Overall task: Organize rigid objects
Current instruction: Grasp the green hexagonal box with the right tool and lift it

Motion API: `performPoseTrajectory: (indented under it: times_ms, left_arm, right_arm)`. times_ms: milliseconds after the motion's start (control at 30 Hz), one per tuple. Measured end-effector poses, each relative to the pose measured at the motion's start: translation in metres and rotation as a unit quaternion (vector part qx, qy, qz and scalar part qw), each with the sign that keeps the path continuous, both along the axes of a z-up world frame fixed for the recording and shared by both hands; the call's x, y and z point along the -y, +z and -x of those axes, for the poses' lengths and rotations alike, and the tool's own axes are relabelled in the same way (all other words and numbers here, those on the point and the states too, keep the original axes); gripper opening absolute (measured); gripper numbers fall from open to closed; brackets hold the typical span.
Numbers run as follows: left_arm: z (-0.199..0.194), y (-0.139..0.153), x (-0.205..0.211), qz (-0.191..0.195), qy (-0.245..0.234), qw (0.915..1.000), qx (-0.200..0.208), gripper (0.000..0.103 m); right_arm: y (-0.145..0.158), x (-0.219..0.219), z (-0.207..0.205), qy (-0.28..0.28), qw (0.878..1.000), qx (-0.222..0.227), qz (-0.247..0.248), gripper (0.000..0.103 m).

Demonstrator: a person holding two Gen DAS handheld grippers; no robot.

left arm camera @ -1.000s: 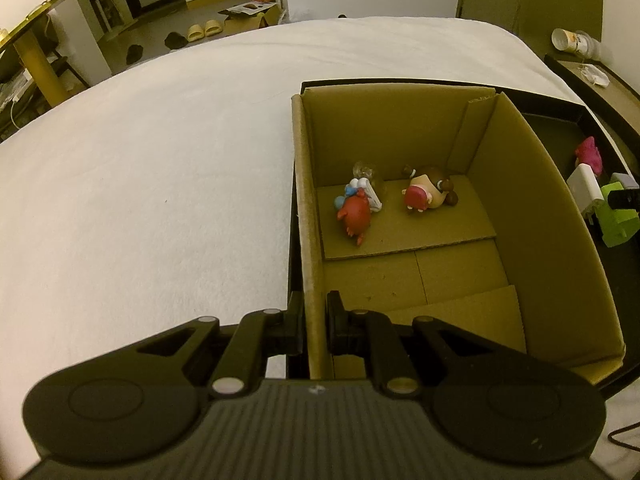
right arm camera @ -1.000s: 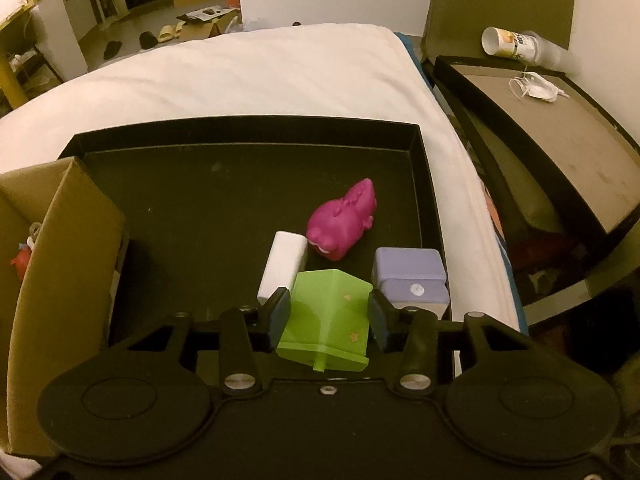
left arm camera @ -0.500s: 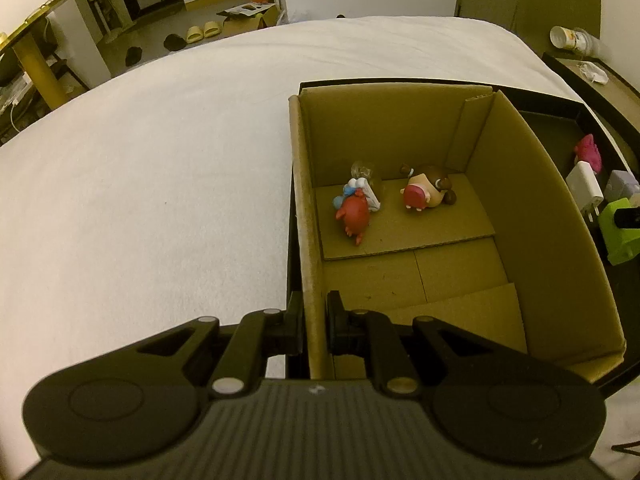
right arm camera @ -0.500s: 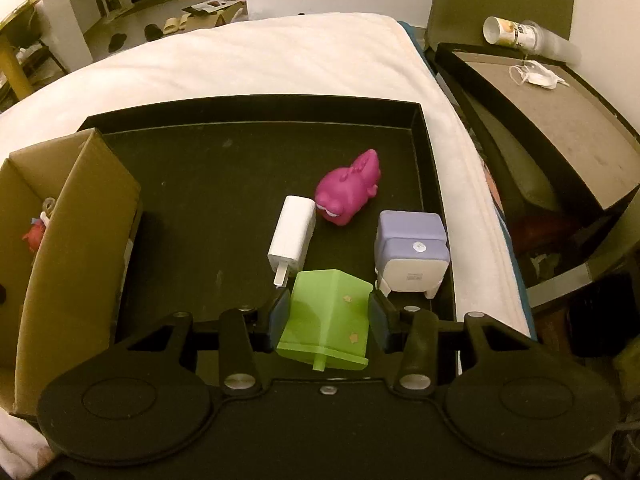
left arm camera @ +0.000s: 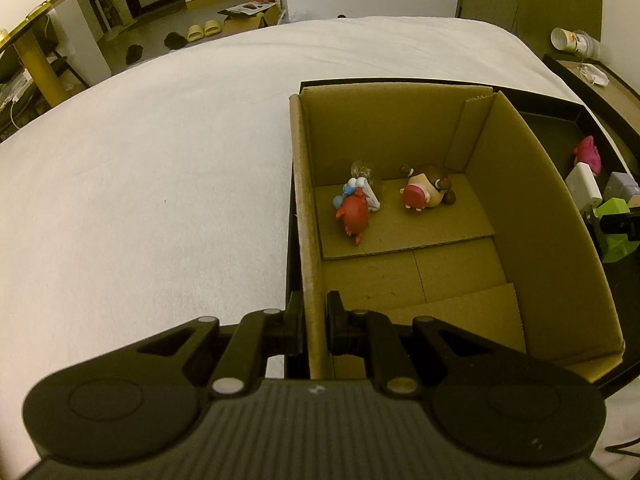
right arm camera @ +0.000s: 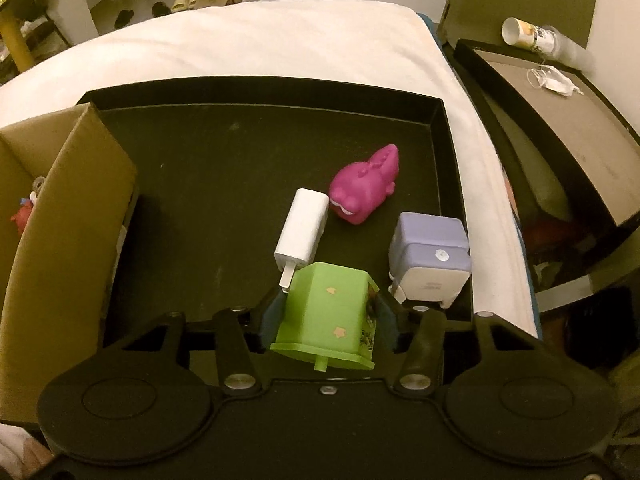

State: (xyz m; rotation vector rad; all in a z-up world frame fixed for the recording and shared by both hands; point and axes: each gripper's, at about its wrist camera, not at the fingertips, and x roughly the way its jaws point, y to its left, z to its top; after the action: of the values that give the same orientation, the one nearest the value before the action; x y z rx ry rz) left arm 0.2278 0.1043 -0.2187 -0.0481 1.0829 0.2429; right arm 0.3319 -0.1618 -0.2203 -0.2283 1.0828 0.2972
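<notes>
The right hand-held gripper (right arm camera: 328, 318) is opening around the green block (right arm camera: 326, 318), its pads looser than a second ago (release looks near). The left hand-held gripper (left arm camera: 314, 326) stays clamped on the box (left arm camera: 308, 240) wall.

In the right wrist view, the jaws of the right gripper (right arm camera: 329, 316) are opening, and gaps are now seen between the pads and the green block (right arm camera: 326, 320), which was held tightly a second ago. The block is now tilted slightly, its right face exposed. More of the black tray (right arm camera: 260, 92) is shown: the white charger (right arm camera: 302, 232), pink toy (right arm camera: 366, 192) and purple cube (right arm camera: 428, 256) are displaced upward in the frame and seen in full. In the left wrist view, the green block at the right edge is now partly covered by a dark gripper finger (left arm camera: 620, 224).
</notes>
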Motion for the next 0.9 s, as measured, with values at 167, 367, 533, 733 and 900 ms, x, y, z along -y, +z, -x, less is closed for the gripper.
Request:
performPoseTrajectory:
  times_ms: [167, 367, 533, 733, 900]
  left_arm:
    - [0.000, 0.000, 0.001, -0.001, -0.001, 1.0000, 0.000, 0.011]
    - [0.000, 0.000, 0.000, 0.000, -0.001, 1.0000, 0.001, 0.011]
    - [0.001, 0.000, 0.001, -0.001, -0.002, 1.0000, 0.002, 0.010]
    - [0.000, 0.001, 0.002, -0.003, -0.004, 1.0000, 0.001, 0.010]
    - [0.001, 0.000, 0.001, -0.001, -0.004, 1.0000, 0.002, 0.010]
  right_arm:
    - [0.010, -0.004, 0.006, 0.021, 1.000, 0.011, 0.002, 0.047]
    - [0.026, -0.005, 0.008, 0.029, 0.999, 0.016, -0.012, 0.044]
    - [0.021, -0.008, 0.007, 0.035, 0.999, 0.004, -0.010, 0.042]
    - [0.017, -0.006, 0.005, 0.024, 0.999, -0.013, -0.019, 0.043]
    - [0.007, -0.006, -0.001, 0.017, 0.999, -0.032, -0.017, 0.050]
